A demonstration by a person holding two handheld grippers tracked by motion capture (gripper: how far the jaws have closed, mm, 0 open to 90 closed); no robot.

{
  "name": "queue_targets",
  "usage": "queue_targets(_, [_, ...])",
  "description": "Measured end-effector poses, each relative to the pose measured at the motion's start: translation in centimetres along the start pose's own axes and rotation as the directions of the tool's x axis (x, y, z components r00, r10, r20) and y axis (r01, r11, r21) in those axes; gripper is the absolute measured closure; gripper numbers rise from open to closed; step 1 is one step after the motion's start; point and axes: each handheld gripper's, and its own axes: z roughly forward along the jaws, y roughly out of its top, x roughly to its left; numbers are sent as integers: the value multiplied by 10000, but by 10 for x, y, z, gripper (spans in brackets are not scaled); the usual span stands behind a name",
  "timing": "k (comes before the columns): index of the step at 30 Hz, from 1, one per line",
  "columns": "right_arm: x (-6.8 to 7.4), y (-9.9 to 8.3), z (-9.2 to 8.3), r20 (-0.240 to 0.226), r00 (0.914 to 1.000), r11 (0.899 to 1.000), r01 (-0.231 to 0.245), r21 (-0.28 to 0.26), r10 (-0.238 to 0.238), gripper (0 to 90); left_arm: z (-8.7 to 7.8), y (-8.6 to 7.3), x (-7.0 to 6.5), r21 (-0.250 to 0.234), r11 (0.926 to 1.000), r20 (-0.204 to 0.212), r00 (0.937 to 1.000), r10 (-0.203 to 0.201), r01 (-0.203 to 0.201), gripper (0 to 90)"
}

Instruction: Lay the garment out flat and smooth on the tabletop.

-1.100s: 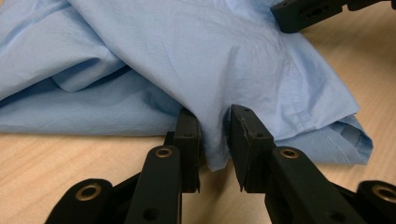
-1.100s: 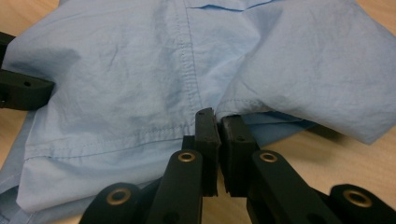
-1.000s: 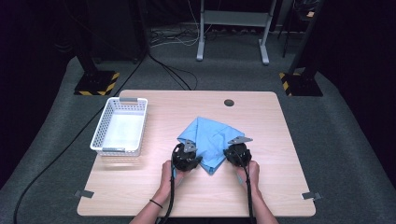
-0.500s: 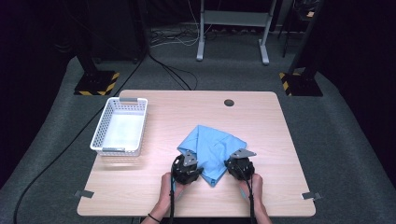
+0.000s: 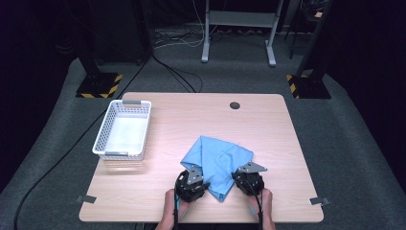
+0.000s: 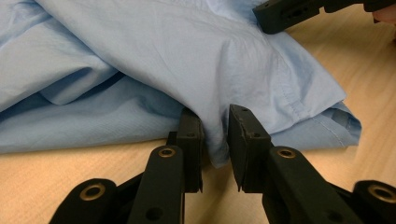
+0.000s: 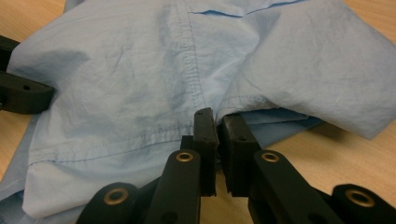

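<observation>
High view: blue shirt (image 5: pixel 218 160) lying crumpled near the front edge of the table (image 5: pixel 191 115), hem pinched in both left gripper (image 5: pixel 191 186) and right gripper (image 5: pixel 247 181), jaws nearly closed on cloth, probably for dragging it flat, basket (image 5: pixel 123 129) well apart.

A basket (image 5: pixel 123 130) sits on the table (image 5: pixel 201 110) left of the shirt (image 5: pixel 218 160), well apart.

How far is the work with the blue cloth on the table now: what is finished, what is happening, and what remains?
Done: the blue cloth lies doubled over itself near the table's front edge. In hand: the left hand-held gripper and right hand-held gripper each pinch a bunched edge. Left: it looks rumpled, not flat, so more folding probably remains; the white basket holds no cloth yet.
</observation>
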Motion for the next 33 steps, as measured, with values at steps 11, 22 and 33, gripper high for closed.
queue_targets(11, [-1,-2,-8,-98,9997,9993,-239,-290,236,376,-33,0,20,-767,9953,-1881,9794,-732,597,108])
queue_targets(22, [-7,-3,-13,-4,9989,9979,-479,-439,479,142,-8,-5,58,472,9908,-2479,9624,-1110,1265,33])
queue_targets(33, [33,12,-4,-633,9934,9954,956,12,-953,121,-3,-2,60,538,9885,-2439,9619,-1240,1410,25])
